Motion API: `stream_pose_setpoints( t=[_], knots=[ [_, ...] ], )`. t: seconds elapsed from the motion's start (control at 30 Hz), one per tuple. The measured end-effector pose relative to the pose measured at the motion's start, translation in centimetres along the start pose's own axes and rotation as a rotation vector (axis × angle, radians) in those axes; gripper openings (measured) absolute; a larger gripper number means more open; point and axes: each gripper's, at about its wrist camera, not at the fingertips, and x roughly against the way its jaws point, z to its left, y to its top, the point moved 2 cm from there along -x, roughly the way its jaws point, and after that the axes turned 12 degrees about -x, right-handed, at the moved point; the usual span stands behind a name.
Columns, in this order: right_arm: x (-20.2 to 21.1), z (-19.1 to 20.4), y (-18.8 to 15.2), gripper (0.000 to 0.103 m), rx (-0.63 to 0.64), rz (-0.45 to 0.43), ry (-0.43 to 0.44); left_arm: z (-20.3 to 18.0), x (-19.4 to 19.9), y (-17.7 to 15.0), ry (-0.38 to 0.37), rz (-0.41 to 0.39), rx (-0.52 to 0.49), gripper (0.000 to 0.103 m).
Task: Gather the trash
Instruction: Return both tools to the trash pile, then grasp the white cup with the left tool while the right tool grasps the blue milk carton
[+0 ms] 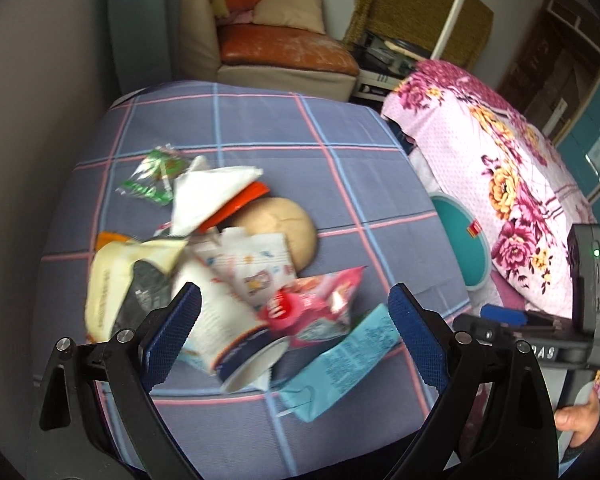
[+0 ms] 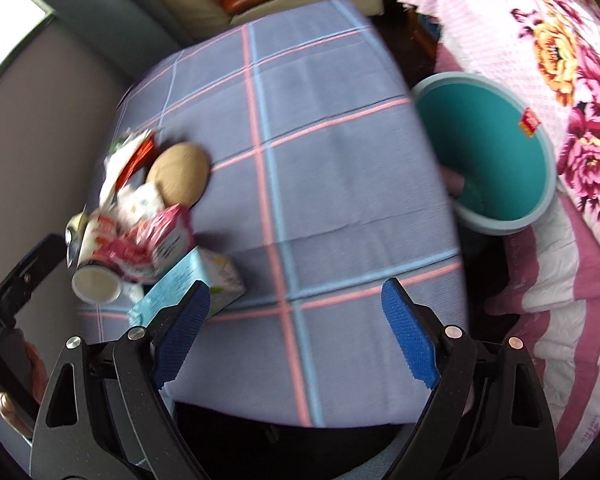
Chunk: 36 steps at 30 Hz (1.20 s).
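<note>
While both tongs are hanging apart and gripping nothing, the trash pile [image 1: 228,272] is lying heaped on the left of the checked worktop [image 1: 340,168]. The left tongs [image 1: 296,336] are straddling the paper cup [image 1: 236,340], seemingly lining up a grab. The right tongs [image 2: 296,332] are waiting near the teal bin [image 2: 488,156], just beside the worktop's edge.
</note>
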Motion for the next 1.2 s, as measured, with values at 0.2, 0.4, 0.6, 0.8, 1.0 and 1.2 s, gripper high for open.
stream_pose_setpoints(
  t=[0.2, 0.4, 0.6, 0.8, 1.0, 1.2],
  knots=[
    [-2.1, 4.2, -2.5, 0.084, 0.014, 0.073, 0.006, 2.9, 0.3, -1.9, -0.005, 0.005, 0.023, 0.095],
    [-4.2, 7.1, -3.5, 0.083, -0.007, 0.105, -0.005, 5.3, -0.5, -3.3, -0.017, 0.020, 0.063, 0.095],
    [-6.9, 8.0, -3.0, 0.083, -0.061, 0.129, -0.036, 7.7, -1.2, -4.5, -0.020, 0.042, 0.099, 0.095],
    [-8.8, 8.0, -2.9, 0.084, -0.096, 0.150, -0.031, 9.5, -1.9, -5.0, -0.023, 0.057, 0.133, 0.095],
    [-9.1, 7.6, -2.9, 0.083, -0.042, 0.139, -0.006, 9.8, -2.2, -5.0, -0.041, 0.067, 0.166, 0.095],
    [-7.9, 6.3, -3.0, 0.080, 0.037, 0.111, -0.027, 7.7, -1.6, -3.9, -0.084, 0.059, 0.152, 0.095]
  ],
)
